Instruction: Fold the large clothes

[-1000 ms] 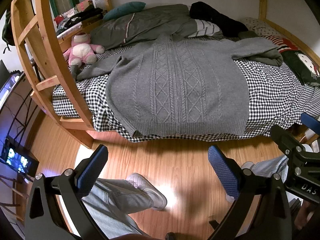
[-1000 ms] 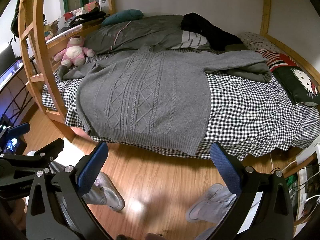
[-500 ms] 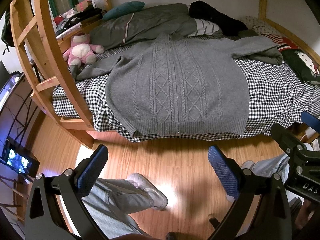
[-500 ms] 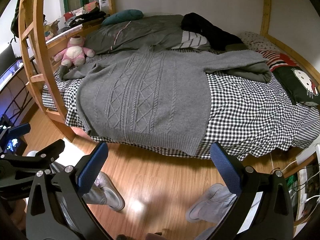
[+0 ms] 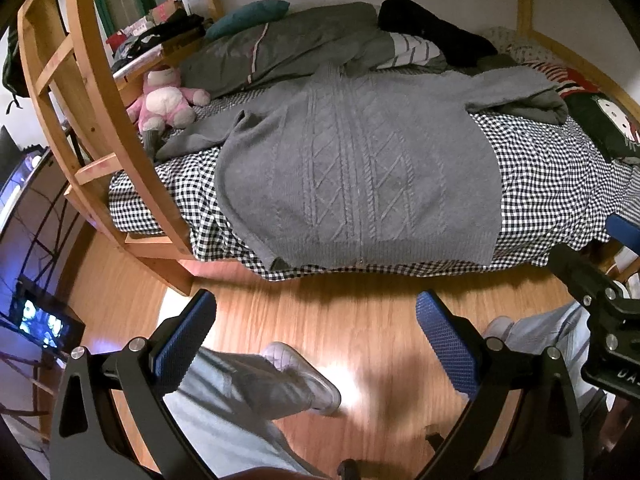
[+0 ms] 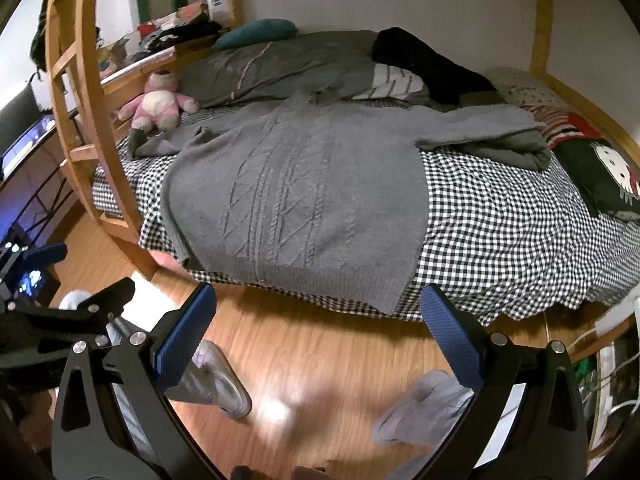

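A large grey cable-knit sweater (image 5: pixel 360 176) (image 6: pixel 296 200) lies flat on the checked bed sheet (image 5: pixel 560 184) (image 6: pixel 512 232), its hem at the near edge of the bed and both sleeves spread sideways. The left sleeve reaches toward a pink plush toy; the right sleeve lies over a dark green cloth. My left gripper (image 5: pixel 316 332) is open over the wooden floor, short of the hem, holding nothing. My right gripper (image 6: pixel 318 332) is open too, just below the sweater's right hem corner, apart from it.
A wooden bunk ladder (image 5: pixel 100 112) stands at the bed's left end. A pink plush toy (image 6: pixel 156 102), grey bedding, dark clothes and a cartoon cushion (image 6: pixel 604 172) sit on the bed. The person's legs and shoes (image 5: pixel 300 380) are on the floor below the grippers.
Both grippers have moved a little closer to the bed's near edge, so the sweater looms larger. The person's feet have shifted. Both grippers stay open.
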A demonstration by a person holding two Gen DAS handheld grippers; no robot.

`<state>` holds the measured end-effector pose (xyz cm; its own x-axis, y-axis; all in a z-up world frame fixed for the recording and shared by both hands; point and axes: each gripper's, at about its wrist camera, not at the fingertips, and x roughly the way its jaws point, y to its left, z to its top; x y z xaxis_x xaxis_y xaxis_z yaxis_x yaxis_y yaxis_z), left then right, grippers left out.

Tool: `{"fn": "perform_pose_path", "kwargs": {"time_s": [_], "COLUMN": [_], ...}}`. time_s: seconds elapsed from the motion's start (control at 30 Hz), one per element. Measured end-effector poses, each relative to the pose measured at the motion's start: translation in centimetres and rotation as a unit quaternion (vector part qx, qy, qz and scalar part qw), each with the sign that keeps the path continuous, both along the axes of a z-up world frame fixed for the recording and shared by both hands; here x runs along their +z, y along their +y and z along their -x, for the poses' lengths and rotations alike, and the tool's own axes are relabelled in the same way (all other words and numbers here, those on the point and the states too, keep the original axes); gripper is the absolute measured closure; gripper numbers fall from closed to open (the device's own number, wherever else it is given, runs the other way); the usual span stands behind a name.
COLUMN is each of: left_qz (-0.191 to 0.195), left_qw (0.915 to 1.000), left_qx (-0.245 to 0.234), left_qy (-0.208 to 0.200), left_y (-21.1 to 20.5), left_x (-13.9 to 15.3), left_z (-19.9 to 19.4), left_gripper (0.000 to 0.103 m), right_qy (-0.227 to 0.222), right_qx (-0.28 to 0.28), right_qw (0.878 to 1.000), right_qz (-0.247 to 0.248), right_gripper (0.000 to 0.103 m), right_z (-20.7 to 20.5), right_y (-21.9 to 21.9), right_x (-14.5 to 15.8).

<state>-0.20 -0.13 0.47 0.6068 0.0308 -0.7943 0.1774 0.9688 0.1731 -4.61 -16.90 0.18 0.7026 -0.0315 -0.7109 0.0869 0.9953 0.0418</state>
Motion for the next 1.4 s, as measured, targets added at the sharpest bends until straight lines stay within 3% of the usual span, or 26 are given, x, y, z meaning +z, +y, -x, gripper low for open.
{"fn": "perform_pose_path", "kwargs": {"time_s": [0.2, 0.37, 0.83, 1.4], "left_qz": [0.001, 0.003, 0.017, 0.068], "left_qw": [0.9999, 0.9993, 0.9968, 0.9863], "left_qx": [0.01, 0.033, 0.059, 0.136], "left_qy": [0.01, 0.015, 0.052, 0.064], "left_y": [0.2, 0.8, 0.8, 3.3], "left_x": [-0.1, -1.0, -4.8, -6.5], "left_z": [-1.2, -4.5, -14.2, -26.2], "left_gripper": [0.004, 0.004, 0.004, 0.004], "right_qy": [0.005, -0.002, 0.041, 0.055], "right_qx": [0.012, 0.024, 0.049, 0.1], "right_qw": [1.0, 1.0, 0.998, 0.993], "right_qz": [0.013, 0.018, 0.015, 0.038], "right_gripper": [0.003, 0.003, 0.003, 0.003], "right_z": [-0.5, -2.4, -14.2, -27.0], "right_y": [-0.7, -1.1, -1.3, -0.3], "right_x": [0.1, 0.2, -3.8, -4.0]}}
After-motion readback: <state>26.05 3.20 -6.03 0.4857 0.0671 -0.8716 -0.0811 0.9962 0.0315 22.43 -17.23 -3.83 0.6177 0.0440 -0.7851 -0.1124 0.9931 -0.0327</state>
